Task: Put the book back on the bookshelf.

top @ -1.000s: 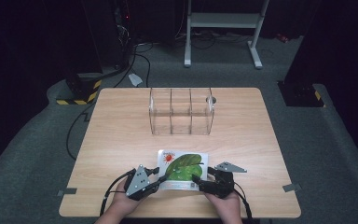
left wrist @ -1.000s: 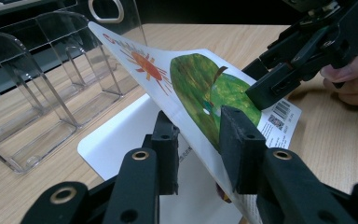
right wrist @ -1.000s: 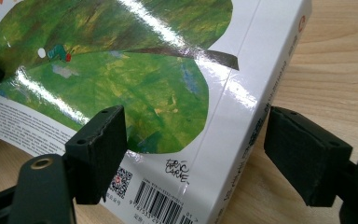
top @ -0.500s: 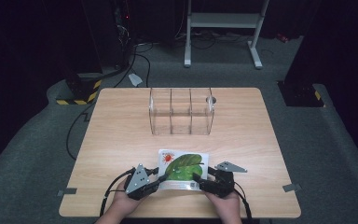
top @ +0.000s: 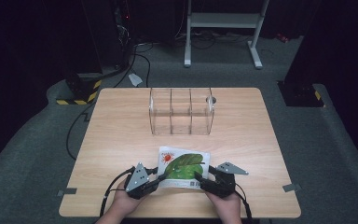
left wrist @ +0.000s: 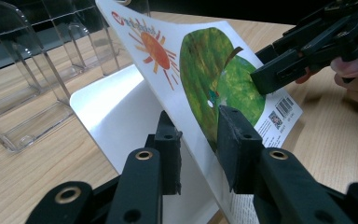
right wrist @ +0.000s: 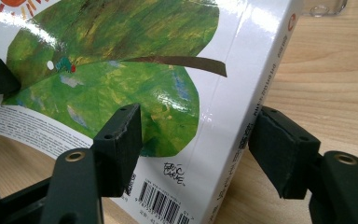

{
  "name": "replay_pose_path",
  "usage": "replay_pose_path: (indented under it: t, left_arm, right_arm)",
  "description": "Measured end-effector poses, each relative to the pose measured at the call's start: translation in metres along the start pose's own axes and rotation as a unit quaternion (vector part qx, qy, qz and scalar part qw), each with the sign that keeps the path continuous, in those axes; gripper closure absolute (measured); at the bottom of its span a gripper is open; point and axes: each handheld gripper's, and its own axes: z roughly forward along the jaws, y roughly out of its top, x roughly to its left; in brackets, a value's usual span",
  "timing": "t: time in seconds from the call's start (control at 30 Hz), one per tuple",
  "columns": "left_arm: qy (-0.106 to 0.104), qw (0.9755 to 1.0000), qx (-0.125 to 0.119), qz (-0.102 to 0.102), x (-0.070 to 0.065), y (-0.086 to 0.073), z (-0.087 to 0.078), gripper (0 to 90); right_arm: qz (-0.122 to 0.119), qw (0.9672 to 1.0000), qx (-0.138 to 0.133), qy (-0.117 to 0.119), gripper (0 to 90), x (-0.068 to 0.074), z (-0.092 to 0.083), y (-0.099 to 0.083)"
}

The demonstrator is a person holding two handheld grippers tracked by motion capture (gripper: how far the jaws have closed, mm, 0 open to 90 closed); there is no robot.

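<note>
Book [top: 184, 164]: we judge it light, glossy, slippery; we'd take its spine.
Left hand-held gripper [left wrist: 199, 140]: clamped on the lifted cover.
Right hand-held gripper [right wrist: 200, 140]: jaws just been closing astride the spine, not yet pressing.

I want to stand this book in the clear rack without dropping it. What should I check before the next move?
1. Left tool clamped on the cover of the book: ok.
2. Right tool around the spine edge, jaws just closing; pads pressing: cannot tell.
3. Book shut for lifting: not ok, the cover stands raised off the pages.
4. Rack compartments empty: ok.
5. Table bare between book and rack: ok.
</note>
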Motion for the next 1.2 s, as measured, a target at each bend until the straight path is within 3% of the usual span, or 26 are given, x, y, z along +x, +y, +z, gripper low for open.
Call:
replay_pose_path:
  t: [0.43,0.67,0.87,1.2]
  left_arm:
    - [0.009,0.9999,0.015,-0.002,0.001,-0.003,0.003,71.2]
    - [0.015,0.9993,0.035,0.0,0.001,-0.006,0.007,72.5]
    - [0.013,0.999,0.038,-0.019,0.004,-0.008,0.01,73.4]
    - [0.012,0.9985,0.053,-0.012,0.005,-0.012,0.014,73.2]
  right_arm:
    - [-0.016,0.9991,-0.036,-0.015,38.8,0.003,-0.009,0.002]
    - [-0.021,0.9979,-0.057,-0.023,39.8,0.005,-0.015,0.003]
    - [-0.028,0.9972,-0.063,-0.029,39.9,0.006,-0.016,0.003]
    - [-0.038,0.9965,-0.067,-0.033,40.1,0.008,-0.018,0.001]
